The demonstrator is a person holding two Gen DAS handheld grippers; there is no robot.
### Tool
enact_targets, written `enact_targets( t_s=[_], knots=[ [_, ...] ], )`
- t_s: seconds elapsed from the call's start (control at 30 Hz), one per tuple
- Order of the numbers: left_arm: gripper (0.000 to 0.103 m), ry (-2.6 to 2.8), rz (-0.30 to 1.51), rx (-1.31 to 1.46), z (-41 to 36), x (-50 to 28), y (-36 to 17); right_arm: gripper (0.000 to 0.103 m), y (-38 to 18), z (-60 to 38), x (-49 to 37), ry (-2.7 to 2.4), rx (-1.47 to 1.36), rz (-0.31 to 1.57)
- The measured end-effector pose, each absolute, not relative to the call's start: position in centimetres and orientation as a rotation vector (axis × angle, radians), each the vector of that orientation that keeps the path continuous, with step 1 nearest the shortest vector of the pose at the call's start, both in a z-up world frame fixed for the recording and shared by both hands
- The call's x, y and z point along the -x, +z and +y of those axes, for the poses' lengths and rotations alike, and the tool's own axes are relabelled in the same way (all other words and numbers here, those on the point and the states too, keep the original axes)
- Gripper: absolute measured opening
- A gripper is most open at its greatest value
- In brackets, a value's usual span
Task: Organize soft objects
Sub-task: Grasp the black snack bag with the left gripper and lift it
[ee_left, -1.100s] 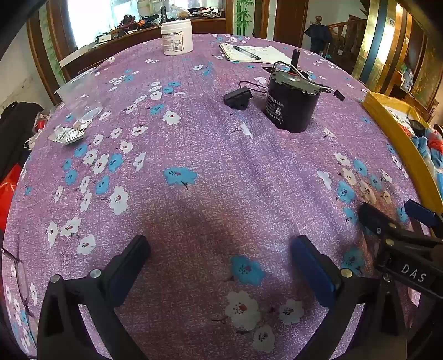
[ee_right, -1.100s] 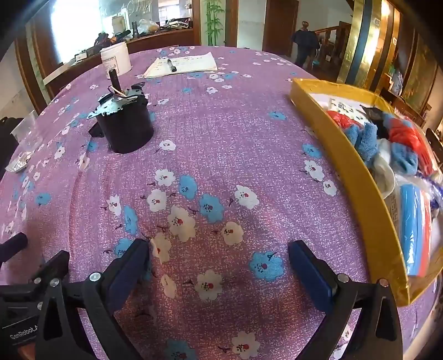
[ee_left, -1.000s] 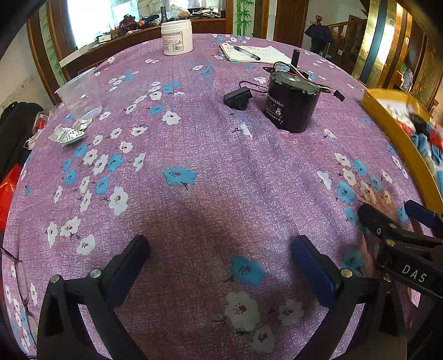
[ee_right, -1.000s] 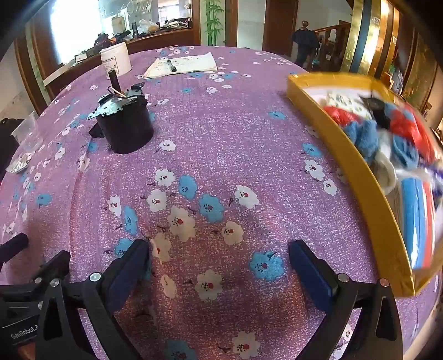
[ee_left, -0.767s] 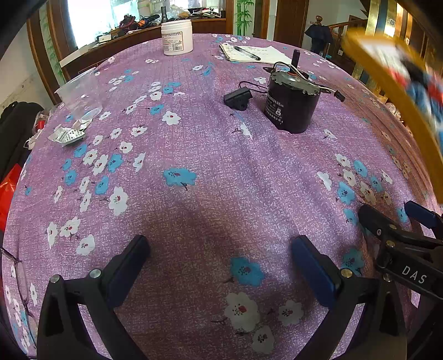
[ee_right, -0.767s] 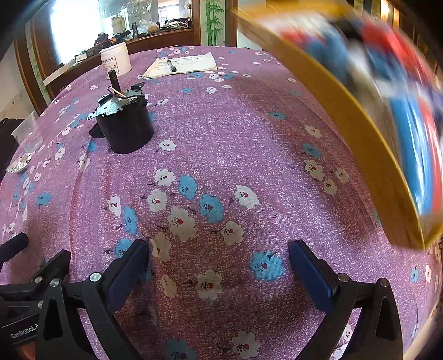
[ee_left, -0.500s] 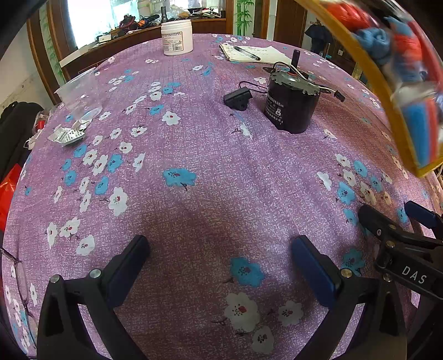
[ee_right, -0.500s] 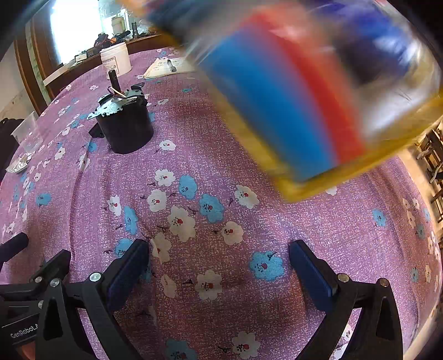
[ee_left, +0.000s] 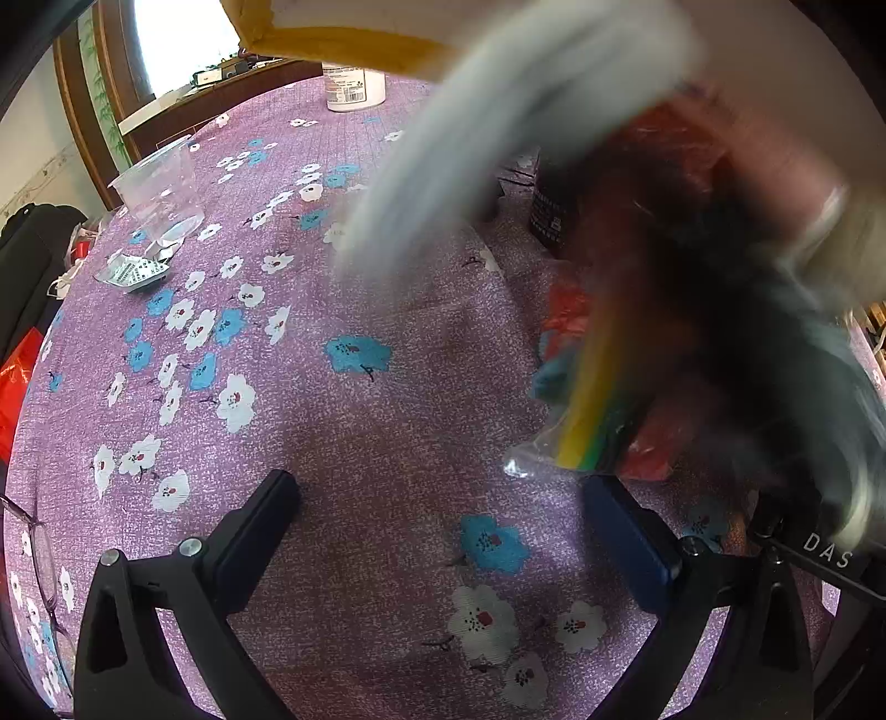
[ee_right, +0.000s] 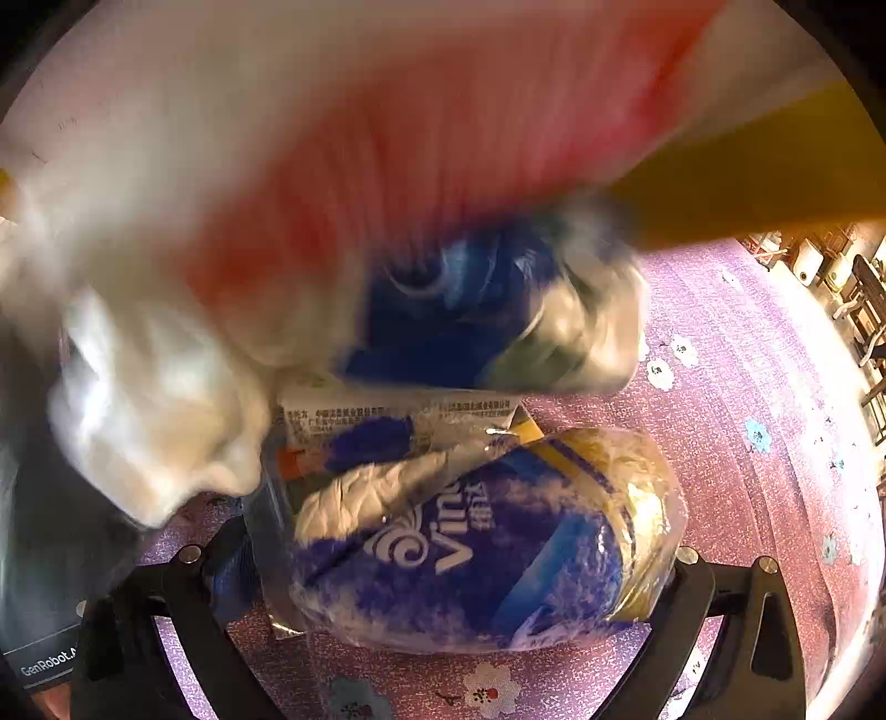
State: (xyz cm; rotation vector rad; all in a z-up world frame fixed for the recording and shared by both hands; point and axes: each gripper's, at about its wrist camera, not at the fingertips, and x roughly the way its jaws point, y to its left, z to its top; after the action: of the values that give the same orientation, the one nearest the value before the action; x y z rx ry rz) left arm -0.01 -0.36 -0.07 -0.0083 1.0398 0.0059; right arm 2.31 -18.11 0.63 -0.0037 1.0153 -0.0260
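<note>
A yellow tray (ee_left: 354, 41) is tipped over above the table and its soft things are falling out, blurred. In the left wrist view a grey cloth (ee_left: 498, 122), red and dark cloths and a clear bag (ee_left: 576, 443) drop at the right. My left gripper (ee_left: 443, 531) is open and empty above the purple tablecloth. In the right wrist view a blue tissue pack (ee_right: 470, 548) lies between the open fingers of my right gripper (ee_right: 443, 565); a white cloth (ee_right: 155, 421) and a red one (ee_right: 387, 183) fall above it.
The round table has a purple flowered cloth (ee_left: 221, 387). A clear plastic cup (ee_left: 160, 194), a blister pack (ee_left: 135, 272) and a white jar (ee_left: 354, 88) stand at the left and back. The black motor (ee_left: 554, 216) is half hidden by falling cloths.
The yellow tray rose from the table's right side, swung over the middle and tipped. Its soft things now spill onto the cloth in front of both grippers. The grippers have stayed still.
</note>
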Motion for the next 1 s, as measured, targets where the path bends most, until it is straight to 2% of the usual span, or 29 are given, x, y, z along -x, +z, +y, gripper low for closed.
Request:
enact_targets(
  t_s=[1.0],
  knots=[
    [0.103,0.005,1.038,0.009,-0.35,-0.16,-0.11,0.102,0.64,-17.91,-2.27,-0.027,0.003,1.01]
  ],
)
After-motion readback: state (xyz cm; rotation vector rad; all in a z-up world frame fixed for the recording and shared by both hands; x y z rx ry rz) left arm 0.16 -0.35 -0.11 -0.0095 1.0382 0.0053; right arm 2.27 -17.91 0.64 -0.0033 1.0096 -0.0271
